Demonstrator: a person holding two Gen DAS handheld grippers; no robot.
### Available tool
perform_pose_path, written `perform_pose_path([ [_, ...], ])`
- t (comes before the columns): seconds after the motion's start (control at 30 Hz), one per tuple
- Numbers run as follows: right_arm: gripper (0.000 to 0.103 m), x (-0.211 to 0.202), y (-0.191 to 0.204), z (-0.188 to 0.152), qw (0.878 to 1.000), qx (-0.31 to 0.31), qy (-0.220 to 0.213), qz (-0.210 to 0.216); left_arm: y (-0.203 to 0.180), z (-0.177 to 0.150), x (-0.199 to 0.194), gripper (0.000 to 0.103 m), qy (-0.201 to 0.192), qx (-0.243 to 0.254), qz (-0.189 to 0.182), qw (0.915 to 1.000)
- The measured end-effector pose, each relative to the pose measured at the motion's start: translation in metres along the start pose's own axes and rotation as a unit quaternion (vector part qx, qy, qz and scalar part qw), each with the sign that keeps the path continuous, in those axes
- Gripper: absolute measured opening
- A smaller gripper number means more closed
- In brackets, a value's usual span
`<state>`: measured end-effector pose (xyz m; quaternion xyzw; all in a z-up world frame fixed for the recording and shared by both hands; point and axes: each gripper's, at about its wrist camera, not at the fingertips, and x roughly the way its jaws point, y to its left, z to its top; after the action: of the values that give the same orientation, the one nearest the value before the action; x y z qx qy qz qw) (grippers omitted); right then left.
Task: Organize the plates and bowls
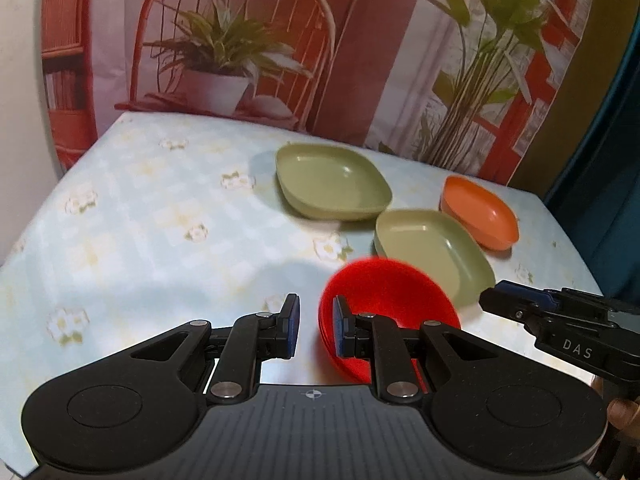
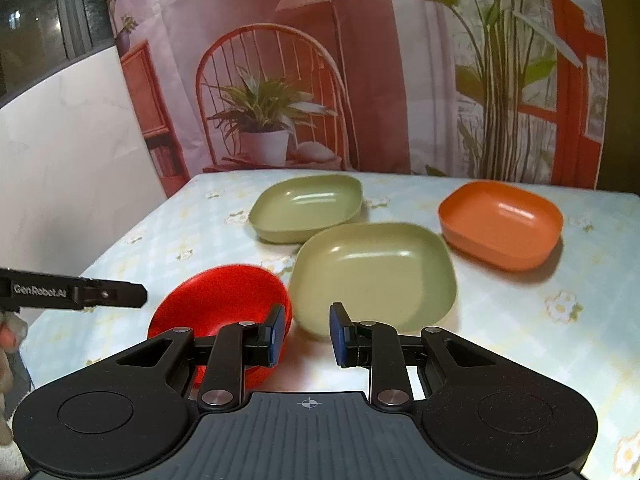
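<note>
A red round bowl (image 1: 392, 300) (image 2: 224, 300) sits on the floral tablecloth near the front. Beyond it lie a near green square dish (image 1: 432, 252) (image 2: 372, 272), a far green square dish (image 1: 332, 180) (image 2: 308, 208) and an orange bowl (image 1: 480, 208) (image 2: 500, 224), all apart. My left gripper (image 1: 316, 328) is open and empty, its right finger over the red bowl's near left rim. My right gripper (image 2: 306, 332) is open and empty, its left finger over the red bowl's right rim, its right finger before the near green dish.
The table (image 1: 140, 220) (image 2: 540, 340) is covered by a pale blue floral cloth. A printed backdrop (image 2: 320, 80) of a chair and plants hangs right behind its far edge. A white wall (image 2: 68, 180) stands at the left.
</note>
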<state>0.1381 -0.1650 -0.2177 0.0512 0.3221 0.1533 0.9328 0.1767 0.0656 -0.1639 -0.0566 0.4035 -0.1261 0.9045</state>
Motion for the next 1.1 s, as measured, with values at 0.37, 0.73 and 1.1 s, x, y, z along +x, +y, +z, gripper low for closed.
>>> perform_pose_path([
  [0.37, 0.024, -0.001, -0.016, 0.059, 0.998, -0.052, -0.020, -0.013, -0.007, 0.029, -0.002, 0.019, 0.000, 0.005, -0.024, 0.9997],
  [0.73, 0.024, -0.002, -0.045, 0.071, 0.998, -0.048, -0.027, -0.036, -0.031, 0.062, 0.011, 0.019, -0.002, 0.035, -0.038, 0.9987],
  [1.1, 0.024, 0.026, -0.063, 0.115, 0.998, -0.046, -0.036, -0.025, -0.029, 0.134, 0.024, 0.019, -0.047, 0.051, -0.021, 0.9974],
])
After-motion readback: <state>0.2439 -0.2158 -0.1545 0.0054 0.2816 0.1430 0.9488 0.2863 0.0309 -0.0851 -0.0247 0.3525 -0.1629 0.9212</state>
